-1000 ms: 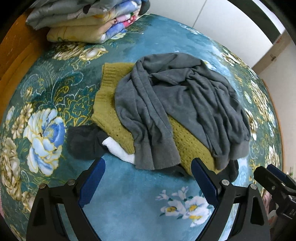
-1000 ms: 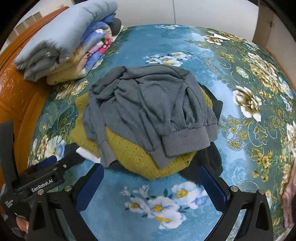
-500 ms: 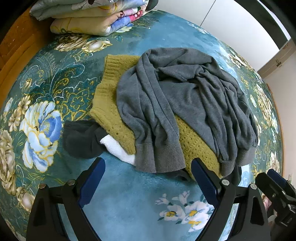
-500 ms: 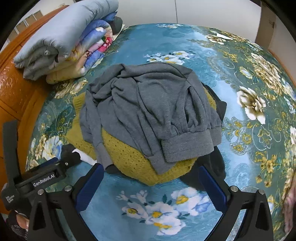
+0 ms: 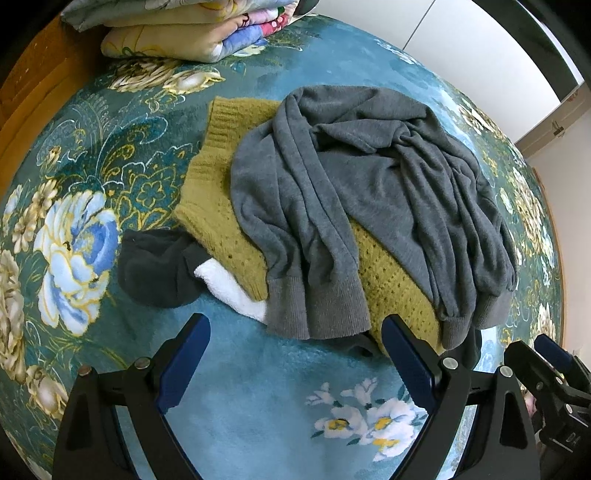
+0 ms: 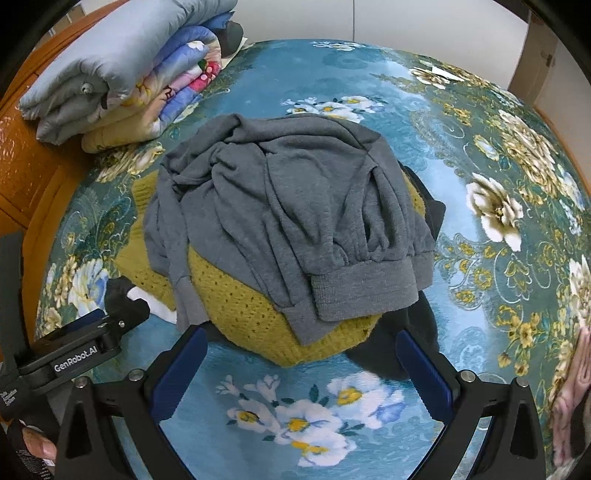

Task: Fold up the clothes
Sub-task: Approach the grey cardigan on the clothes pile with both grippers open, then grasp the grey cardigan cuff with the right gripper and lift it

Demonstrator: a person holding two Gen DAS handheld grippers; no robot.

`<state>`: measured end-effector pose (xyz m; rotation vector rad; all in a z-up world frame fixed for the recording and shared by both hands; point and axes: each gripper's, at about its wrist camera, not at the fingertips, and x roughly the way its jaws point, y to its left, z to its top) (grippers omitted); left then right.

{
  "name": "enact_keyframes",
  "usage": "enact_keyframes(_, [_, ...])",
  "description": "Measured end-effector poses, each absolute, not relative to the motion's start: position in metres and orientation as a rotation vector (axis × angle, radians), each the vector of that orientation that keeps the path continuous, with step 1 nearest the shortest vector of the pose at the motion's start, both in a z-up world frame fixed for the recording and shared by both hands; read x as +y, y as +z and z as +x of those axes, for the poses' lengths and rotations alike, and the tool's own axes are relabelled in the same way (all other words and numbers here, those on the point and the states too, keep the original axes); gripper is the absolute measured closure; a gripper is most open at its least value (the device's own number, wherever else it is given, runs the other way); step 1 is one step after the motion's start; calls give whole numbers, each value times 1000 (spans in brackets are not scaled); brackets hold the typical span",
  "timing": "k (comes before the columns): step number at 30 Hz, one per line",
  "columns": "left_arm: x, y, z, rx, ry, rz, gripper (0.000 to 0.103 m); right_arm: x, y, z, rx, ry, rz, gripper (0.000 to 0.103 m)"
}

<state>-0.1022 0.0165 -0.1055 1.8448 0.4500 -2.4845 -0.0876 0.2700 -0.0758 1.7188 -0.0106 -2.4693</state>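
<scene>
Left wrist view: The left tool (image 5: pixel 295 354) is held with its blue pads spread wide and nothing between them, just short of the near edge of the clothes pile. The pile lies on a bed covered by a teal floral bedspread (image 5: pixel 74 192). The grey sweater (image 5: pixel 369 199) is crumpled on top, its ribbed hem and a cuff hanging toward the tool. Beneath it lies a mustard knit sweater (image 5: pixel 221 155). A dark garment (image 5: pixel 155 269) and a white garment (image 5: pixel 229 288) protrude at the left near edge. A stack of folded quilts (image 5: pixel 192 33) sits at the far left, well apart from the pile. The right tool's body is partly visible at the lower right.

Right wrist view: The right tool (image 6: pixel 303 369) is likewise wide apart and empty, facing the near edge of the pile. The grey sweater (image 6: pixel 288 206) drapes over the mustard knit sweater (image 6: pixel 258 314); its ribbed hem faces the tool. Another dark garment (image 6: pixel 402 350) protrudes just beside the right pad. The left tool (image 6: pixel 92 332) stands at the left, near the pile.

Step in hand: approach to the top garment; no folding is done yet. The next move calls for advancing both tools to the grey sweater's hem, closing on it at two separated points, then lifting it clear and spreading it flat. Take only the top layer.
</scene>
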Motion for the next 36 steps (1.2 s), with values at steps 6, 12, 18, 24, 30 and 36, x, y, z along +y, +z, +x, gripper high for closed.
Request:
enact_keyframes(6, [18, -108, -103, 464, -2481, 1855, 9, 267, -75, -88, 19, -2472, 1724, 0])
enact_keyframes(12, [18, -109, -103, 481, -2475, 1860, 9, 266, -77, -89, 29, -2460, 1725, 0])
enact_keyframes(18, [18, -112, -102, 490, -2472, 1867, 9, 265, -81, -89, 26, -2455, 1725, 0])
enact_keyframes(24, [12, -110, -98, 498, -2466, 1876, 9, 271, -83, -94, 24, -2450, 1739, 0])
enact_keyframes(30, [-14, -101, -81, 563, -2420, 1829, 9, 289, -101, -133, 90, -2467, 1790, 23])
enact_keyframes(36, [-33, -100, -60, 564, -2360, 1845, 9, 280, -124, -149, 92, -2390, 1891, 66])
